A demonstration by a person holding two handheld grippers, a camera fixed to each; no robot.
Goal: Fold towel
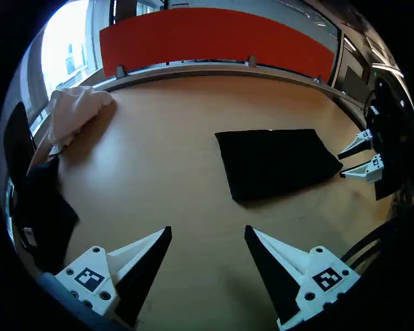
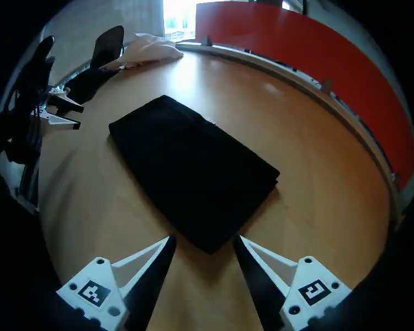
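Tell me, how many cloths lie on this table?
3: a folded black towel mid-table, a cream cloth at the window corner, a dark cloth beside it. Others may be hidden.

no words, numbers or brands are showing legibly. the left tongs (image 1: 207, 228) and right tongs (image 2: 203, 237) are carrying square coded markers (image 1: 89, 277), not lettering.

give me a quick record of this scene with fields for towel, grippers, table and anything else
towel: black, folded flat, lying on the table
table: wooden, red panel along its far edge
left gripper: open, over bare table, apart from the towel
right gripper: open, a towel corner lies between its fingertips, not gripped
other: pale cloth heaped at a far table corner
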